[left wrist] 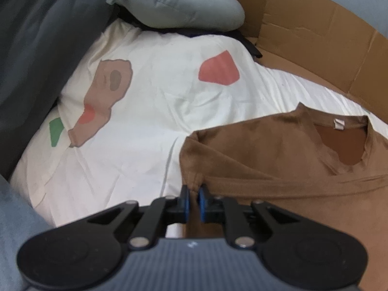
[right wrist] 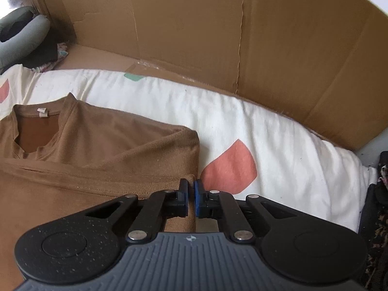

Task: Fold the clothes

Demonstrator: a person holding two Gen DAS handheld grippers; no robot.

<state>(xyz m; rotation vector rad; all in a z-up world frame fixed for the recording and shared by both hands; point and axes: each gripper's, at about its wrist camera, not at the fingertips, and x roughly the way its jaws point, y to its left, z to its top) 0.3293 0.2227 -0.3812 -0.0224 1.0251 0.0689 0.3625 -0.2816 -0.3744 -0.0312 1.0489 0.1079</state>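
brown shirt [left wrist: 278, 150]: soft, limp. i have left tool [left wrist: 193, 195] and right tool [right wrist: 190, 189] clamped on its folded side edges.

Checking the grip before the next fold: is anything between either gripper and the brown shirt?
Nothing visible. The left gripper is shut on the brown shirt at its left edge, the right gripper at its right edge.
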